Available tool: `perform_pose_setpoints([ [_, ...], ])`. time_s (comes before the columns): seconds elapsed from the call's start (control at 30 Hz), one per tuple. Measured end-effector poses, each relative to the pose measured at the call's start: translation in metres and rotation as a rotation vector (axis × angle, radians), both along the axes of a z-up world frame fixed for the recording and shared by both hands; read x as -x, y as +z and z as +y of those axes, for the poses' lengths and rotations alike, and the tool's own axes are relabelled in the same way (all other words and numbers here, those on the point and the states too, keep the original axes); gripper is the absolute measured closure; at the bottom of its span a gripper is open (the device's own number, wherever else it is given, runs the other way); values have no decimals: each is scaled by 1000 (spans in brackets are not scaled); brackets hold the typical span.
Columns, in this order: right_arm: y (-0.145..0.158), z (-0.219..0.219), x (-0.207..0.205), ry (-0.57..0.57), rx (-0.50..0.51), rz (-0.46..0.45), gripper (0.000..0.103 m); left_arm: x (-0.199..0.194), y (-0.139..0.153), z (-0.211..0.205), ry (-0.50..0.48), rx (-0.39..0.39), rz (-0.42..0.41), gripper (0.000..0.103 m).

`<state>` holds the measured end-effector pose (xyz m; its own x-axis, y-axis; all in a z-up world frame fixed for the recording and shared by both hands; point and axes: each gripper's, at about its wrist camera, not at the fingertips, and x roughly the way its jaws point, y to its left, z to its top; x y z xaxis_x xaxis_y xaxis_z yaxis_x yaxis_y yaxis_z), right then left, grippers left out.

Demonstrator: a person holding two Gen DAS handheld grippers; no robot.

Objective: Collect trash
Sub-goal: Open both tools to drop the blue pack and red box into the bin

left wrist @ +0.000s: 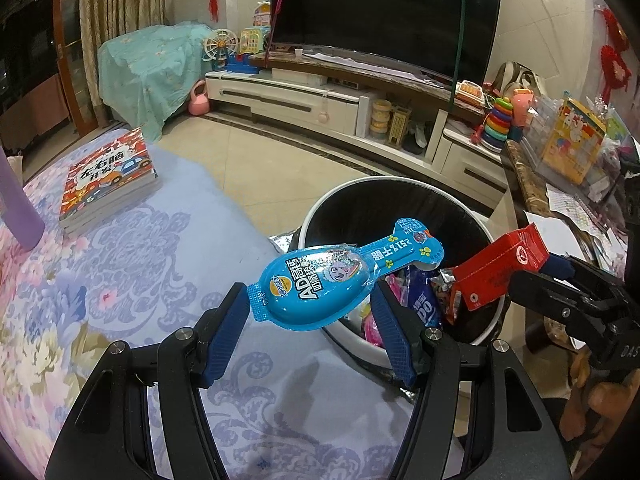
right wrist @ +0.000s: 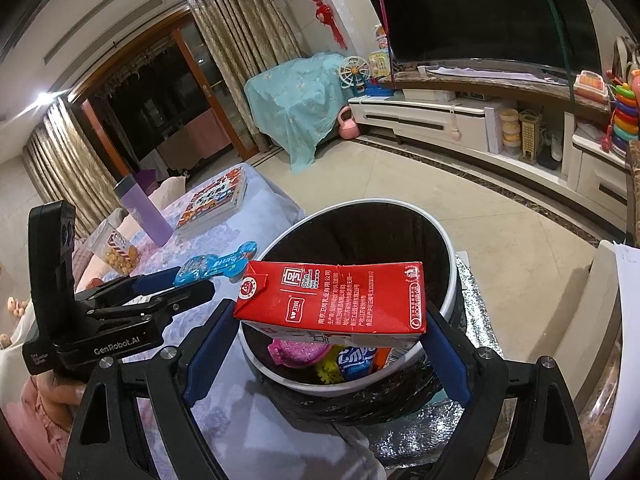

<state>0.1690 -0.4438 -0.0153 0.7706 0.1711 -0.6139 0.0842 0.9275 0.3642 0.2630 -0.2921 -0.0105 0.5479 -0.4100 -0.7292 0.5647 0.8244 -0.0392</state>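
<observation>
My left gripper is shut on a blue spoon-shaped snack wrapper, held over the near rim of the white trash bin. My right gripper is shut on a red milk carton, held sideways above the bin, which has a black liner and several colourful wrappers inside. The carton and right gripper show at the right in the left wrist view. The left gripper and its wrapper show at the left in the right wrist view.
The bin stands beside a table with a floral cloth. On it are a stack of books, a purple bottle and a cup of snacks. A TV cabinet and a cluttered side table lie beyond.
</observation>
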Motion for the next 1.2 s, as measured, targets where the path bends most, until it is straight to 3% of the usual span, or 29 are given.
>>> perform_pose_setpoints([
  [1.2,-5,-5,-20,31,23,37,13,-16,-10,-25,-19,-36,23,40],
])
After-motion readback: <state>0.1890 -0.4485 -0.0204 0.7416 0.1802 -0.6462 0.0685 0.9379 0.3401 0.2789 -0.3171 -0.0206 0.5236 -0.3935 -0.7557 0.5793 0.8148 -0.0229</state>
